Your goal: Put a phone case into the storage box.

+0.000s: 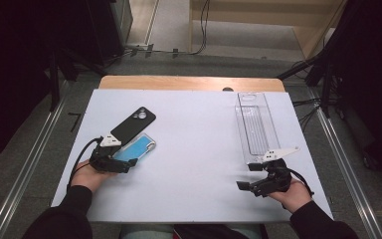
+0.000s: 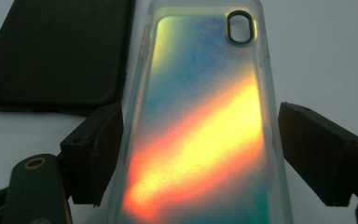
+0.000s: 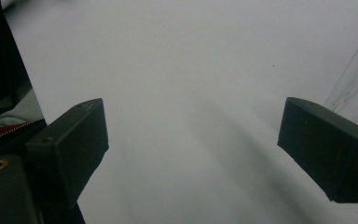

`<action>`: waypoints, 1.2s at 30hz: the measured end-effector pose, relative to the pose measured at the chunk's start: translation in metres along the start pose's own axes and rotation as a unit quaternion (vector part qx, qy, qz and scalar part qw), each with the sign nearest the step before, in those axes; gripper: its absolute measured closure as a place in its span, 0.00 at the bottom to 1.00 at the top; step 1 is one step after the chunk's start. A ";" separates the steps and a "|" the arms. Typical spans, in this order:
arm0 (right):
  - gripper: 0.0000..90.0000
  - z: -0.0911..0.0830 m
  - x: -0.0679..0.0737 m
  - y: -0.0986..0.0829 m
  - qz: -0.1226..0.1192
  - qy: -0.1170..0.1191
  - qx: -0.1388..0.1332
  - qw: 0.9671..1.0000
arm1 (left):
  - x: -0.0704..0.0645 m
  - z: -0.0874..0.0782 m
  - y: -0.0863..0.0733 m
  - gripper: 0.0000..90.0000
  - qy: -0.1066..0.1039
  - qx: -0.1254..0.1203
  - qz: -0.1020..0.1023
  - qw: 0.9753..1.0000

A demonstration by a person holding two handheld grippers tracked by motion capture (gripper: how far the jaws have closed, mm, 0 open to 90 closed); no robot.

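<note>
**Inspector:** State of the left tool?

**Assistant:** It is seen released, its jaws set apart on either side of the iridescent phone case. The left jaw appears to be touching or very nearly touching the case's edge; a gap is noted at the right jaw. Nothing is grasped yet. The case lies flat on the table, just beside the black phone case, at the table's left.

**Inspector:** And the right tool?

**Assistant:** Released as well, jaws wide and nothing between them. It is held low over bare table, near the close end of the clear plastic tray.

**Inspector:** How should the grip be made?

**Assistant:** It is judged that the jaws should be centred across the case's width before being closed, so both long edges are met evenly. A gentle closure is advised, since a soft case may bow or slip. The black case should be kept clear of the left jaw.

**Inspector:** Surface and room?

**Assistant:** A white sheet is laid over a wooden top. Grey flooring, metal rails and loose cables are noted around it, with dark equipment at both sides.
</note>
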State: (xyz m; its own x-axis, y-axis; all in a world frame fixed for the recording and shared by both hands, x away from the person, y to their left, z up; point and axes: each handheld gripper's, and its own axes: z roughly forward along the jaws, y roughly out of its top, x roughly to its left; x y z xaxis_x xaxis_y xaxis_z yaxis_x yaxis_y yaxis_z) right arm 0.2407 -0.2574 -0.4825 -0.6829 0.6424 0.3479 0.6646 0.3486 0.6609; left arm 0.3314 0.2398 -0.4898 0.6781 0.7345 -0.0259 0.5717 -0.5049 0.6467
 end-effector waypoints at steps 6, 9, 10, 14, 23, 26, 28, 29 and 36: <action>0.08 0.000 0.000 0.000 0.001 0.000 -0.001 1.000 | -0.005 -0.007 0.005 0.19 -0.012 -0.008 -0.005 1.000; 0.08 0.000 0.000 0.000 0.000 0.000 0.000 1.000 | -0.006 -0.013 0.009 0.19 -0.015 -0.018 -0.010 1.000; 0.08 0.000 0.000 0.000 -0.001 0.000 -0.001 1.000 | -0.006 -0.014 0.010 0.19 -0.017 -0.023 -0.011 1.000; 0.08 -0.001 0.000 0.000 -0.007 -0.001 -0.009 1.000 | -0.009 -0.023 0.014 0.19 -0.028 -0.039 -0.021 0.999; 0.08 -0.003 0.001 0.000 -0.009 0.001 -0.024 1.000 | -0.032 -0.036 0.030 0.19 -0.048 -0.059 -0.020 0.997; 0.08 -0.002 0.001 0.000 -0.009 0.002 -0.023 1.000 | -0.040 -0.035 0.035 0.19 -0.058 -0.054 -0.020 0.997; 0.08 -0.003 0.001 0.000 -0.008 0.003 -0.024 1.000 | -0.046 -0.033 0.038 0.19 -0.067 -0.054 -0.023 0.996; 0.08 -0.003 0.001 0.000 -0.009 0.002 -0.025 1.000 | -0.049 -0.032 0.040 0.19 -0.072 -0.056 -0.021 0.996; 0.08 -0.005 0.000 0.000 0.008 0.002 -0.030 1.000 | -0.061 -0.025 0.048 0.19 -0.090 -0.049 -0.037 0.994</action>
State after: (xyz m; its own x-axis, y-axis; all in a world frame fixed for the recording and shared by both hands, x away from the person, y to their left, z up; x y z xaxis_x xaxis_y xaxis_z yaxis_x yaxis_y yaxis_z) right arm 0.2394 -0.2606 -0.4793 -0.6742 0.6440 0.3617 0.6559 0.2970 0.6940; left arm 0.3060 0.1817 -0.4381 0.7126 0.6707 -0.2055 0.5810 -0.4001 0.7088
